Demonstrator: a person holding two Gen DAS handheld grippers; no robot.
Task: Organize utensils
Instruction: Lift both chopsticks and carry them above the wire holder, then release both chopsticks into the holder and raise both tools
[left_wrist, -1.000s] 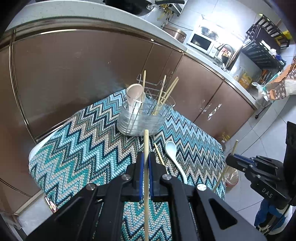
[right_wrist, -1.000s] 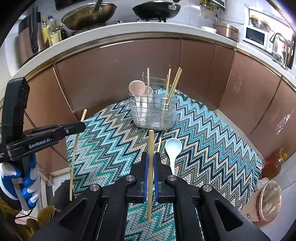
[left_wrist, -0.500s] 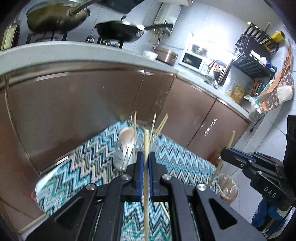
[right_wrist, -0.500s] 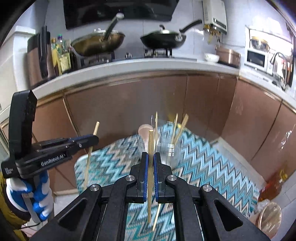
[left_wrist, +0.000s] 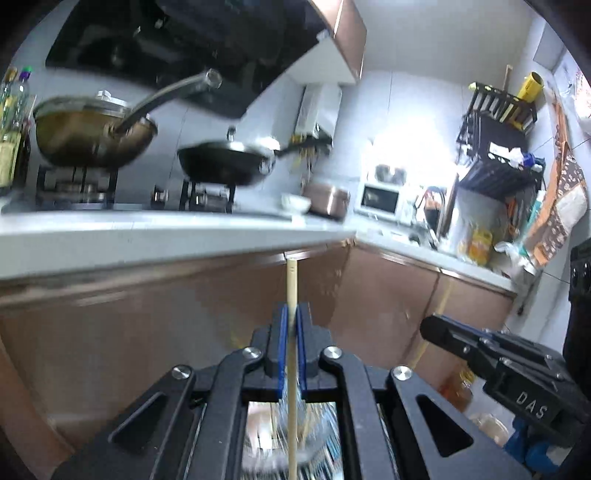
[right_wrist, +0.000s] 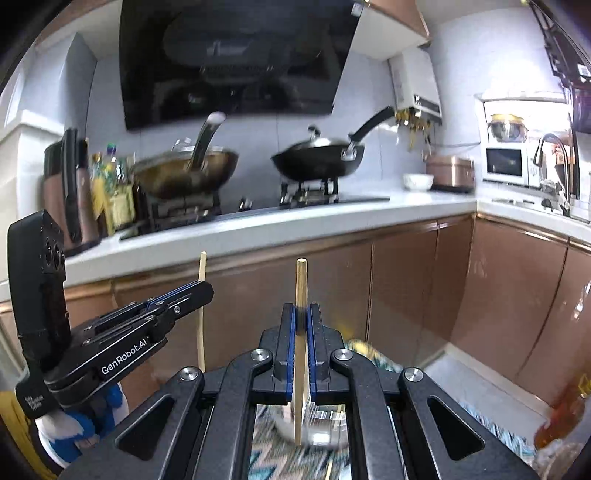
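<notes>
My left gripper (left_wrist: 291, 314) is shut on a wooden chopstick (left_wrist: 291, 284) held upright; it also shows from the side in the right wrist view (right_wrist: 201, 291). My right gripper (right_wrist: 301, 314) is shut on a second wooden chopstick (right_wrist: 301, 280), also upright; it appears at the right of the left wrist view (left_wrist: 430, 326). The wire utensil holder (right_wrist: 314, 432) is blurred, low between my right gripper's arms, and below my left gripper (left_wrist: 295, 439). Both chopsticks' lower ends hang over it.
Brown cabinet doors (right_wrist: 406, 295) and a white countertop (right_wrist: 258, 236) face me. Two woks (right_wrist: 317, 158) sit on the stove. A microwave (right_wrist: 506, 164) stands at the right. The zigzag cloth (right_wrist: 266, 461) shows at the bottom edge.
Both grippers tilted up and moved forward over the holder. The table, the cloth and the white spoon dropped out of view. Both chopsticks stayed gripped.
</notes>
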